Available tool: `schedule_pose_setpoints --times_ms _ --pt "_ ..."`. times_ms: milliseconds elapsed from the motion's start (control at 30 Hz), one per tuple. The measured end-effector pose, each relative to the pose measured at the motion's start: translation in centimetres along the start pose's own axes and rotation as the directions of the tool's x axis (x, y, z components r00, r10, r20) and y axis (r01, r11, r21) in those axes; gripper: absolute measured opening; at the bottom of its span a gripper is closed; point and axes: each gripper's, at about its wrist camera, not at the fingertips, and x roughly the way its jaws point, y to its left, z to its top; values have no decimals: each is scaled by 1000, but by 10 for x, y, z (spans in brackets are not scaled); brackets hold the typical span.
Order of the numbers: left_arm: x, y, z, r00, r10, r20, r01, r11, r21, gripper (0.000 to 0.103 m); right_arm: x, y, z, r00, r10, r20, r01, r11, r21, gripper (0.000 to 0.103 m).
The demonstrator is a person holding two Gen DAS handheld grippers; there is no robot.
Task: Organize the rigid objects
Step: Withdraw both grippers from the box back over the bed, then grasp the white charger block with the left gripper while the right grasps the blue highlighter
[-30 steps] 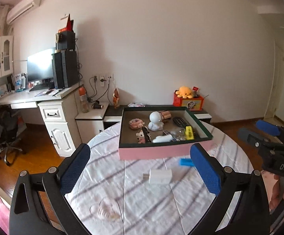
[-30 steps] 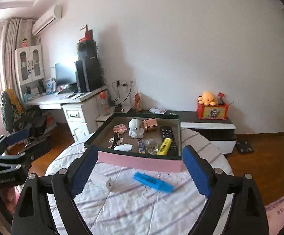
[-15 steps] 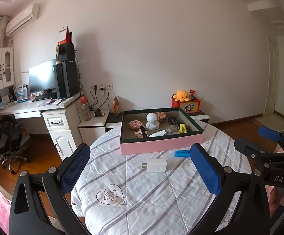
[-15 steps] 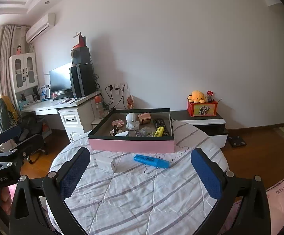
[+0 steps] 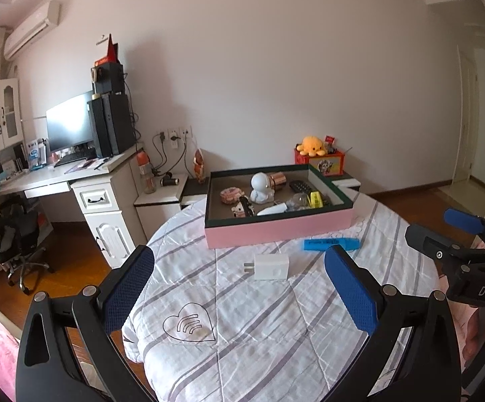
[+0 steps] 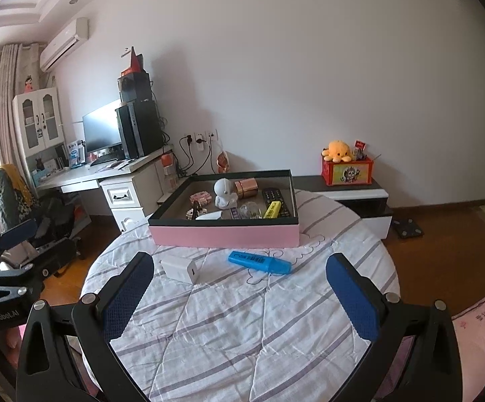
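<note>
A round table (image 6: 242,341) under a striped white quilt fills the lower centre of both views. The pink box (image 6: 225,236) sits at mid-frame, full of small things. Before it lie a white charger (image 5: 272,266) and, smaller, a blue highlighter (image 6: 259,262), apart. The left tool (image 5: 239,288) and right tool (image 6: 239,291) gape wide at the bottom, gripping nothing.

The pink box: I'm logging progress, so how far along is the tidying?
Mostly done, it seems: the pink box already holds a white figure, a remote, a yellow marker and other small items. In hand: nothing, since the left gripper and right gripper are both open and empty. Left: the white charger and blue marker lie on the table outside the box.
</note>
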Motion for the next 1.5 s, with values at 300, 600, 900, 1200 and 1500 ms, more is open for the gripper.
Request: schedule_pose_setpoints --times_ms 300,600,900,1200,1500 --pt "47 -10 -15 994 -24 -103 27 999 24 103 35 -19 -12 997 -17 -78 20 999 42 103" --pt "121 -20 -40 960 -73 -271 76 997 -2 103 83 -48 -29 982 -41 -187 61 993 100 103" --pt "165 -22 -41 942 -94 -323 85 995 -43 103 120 -71 -42 961 -27 -277 74 984 162 103" --pt "208 -21 -43 897 -88 -434 60 995 -78 103 131 -72 -45 942 -14 -335 79 980 181 103" --pt "209 -5 -43 902 -179 -394 112 976 -187 69 133 -72 -44 938 -29 -346 92 981 168 103"
